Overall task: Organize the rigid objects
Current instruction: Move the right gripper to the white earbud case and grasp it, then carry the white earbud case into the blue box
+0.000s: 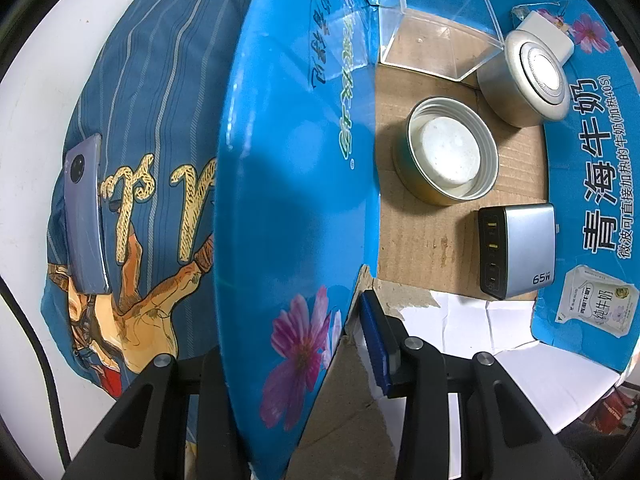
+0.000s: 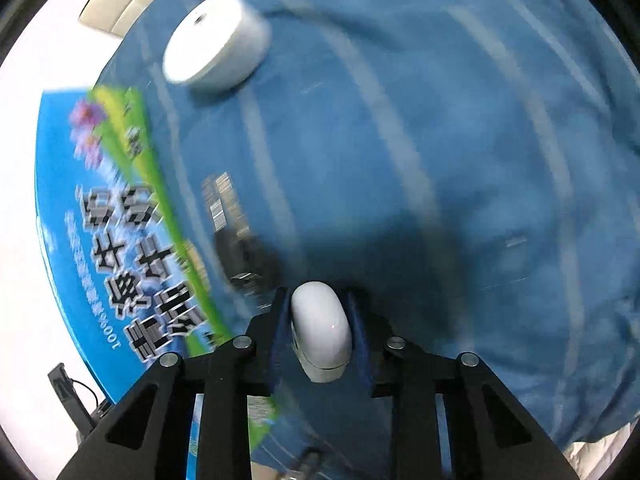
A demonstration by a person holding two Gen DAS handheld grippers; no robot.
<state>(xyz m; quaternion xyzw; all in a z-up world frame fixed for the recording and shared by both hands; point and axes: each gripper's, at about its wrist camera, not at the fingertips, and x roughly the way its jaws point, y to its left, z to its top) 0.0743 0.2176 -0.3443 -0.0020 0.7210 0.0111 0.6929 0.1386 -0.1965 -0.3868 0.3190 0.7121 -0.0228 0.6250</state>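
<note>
I had the right gripper point(image 2: 320, 334) clamped across the flanks of a small white case point(image 2: 321, 332), light, hard and slick-looking, over the blue cloth point(image 2: 440, 160), while the left gripper point(image 1: 296, 364) pinched the carton point(image 1: 452, 92) wall point(image 1: 288, 200).

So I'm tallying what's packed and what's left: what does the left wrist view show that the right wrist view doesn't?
Only the left wrist view looks inside the box: a clear plastic container, a round silver device, a metal lid and a 65W charger. It also shows a phone outside on the cloth, and the left gripper shut on the box wall.

Only the right wrist view shows a white puck on the cloth and the right gripper shut on a white case.

Both show the blue milk box and the blue striped cloth.
</note>
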